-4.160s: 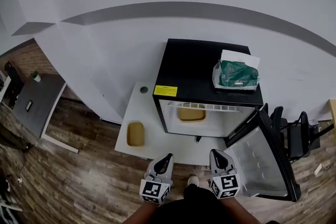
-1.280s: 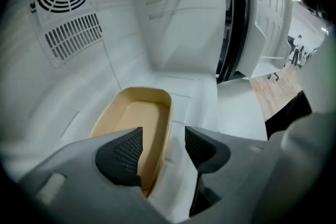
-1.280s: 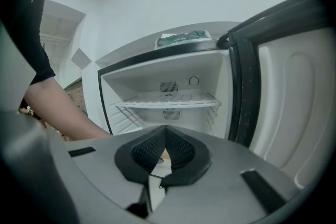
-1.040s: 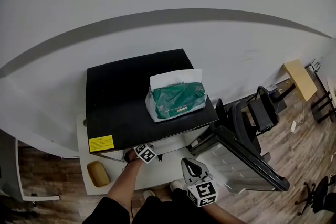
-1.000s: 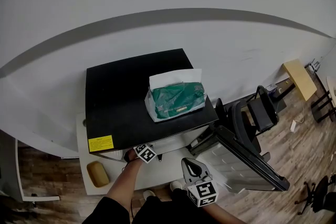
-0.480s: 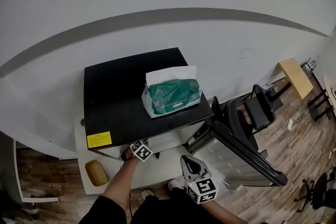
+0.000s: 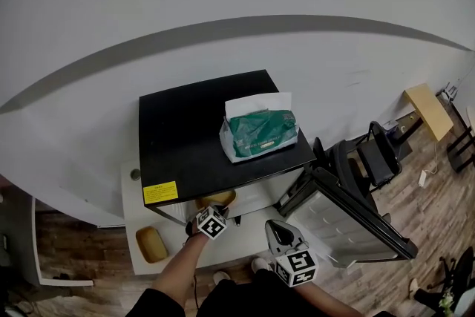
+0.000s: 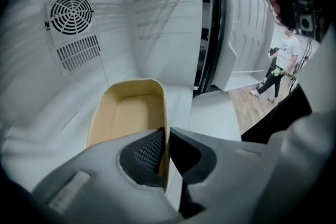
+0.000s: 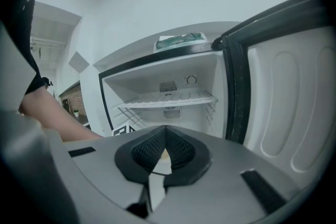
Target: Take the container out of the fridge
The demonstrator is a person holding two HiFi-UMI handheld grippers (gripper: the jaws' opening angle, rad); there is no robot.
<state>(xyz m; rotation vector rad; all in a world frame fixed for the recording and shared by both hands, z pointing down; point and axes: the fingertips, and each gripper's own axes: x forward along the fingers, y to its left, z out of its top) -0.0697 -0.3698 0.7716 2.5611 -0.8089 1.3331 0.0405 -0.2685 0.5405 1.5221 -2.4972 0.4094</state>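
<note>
The left claw (image 8: pixel 166 139) was shut tight on the thin right wall of the tan container (image 8: pixel 131 113). One pad was inside the tub and one was outside. The container was low down inside the mini fridge (image 7: pixel 200 130), close to the open front, and it had nothing in it. The right claw (image 9: pixel 164 150) was closed with nothing in it, out in front of the open fridge door (image 7: pixel 349 223). The tub looked light and smooth (likely thin plastic), so I think the wall could bend or slip in the pads. Held by one side only, it might tip down at the far side. A hold on the middle of that wall seemed the best spot
</note>
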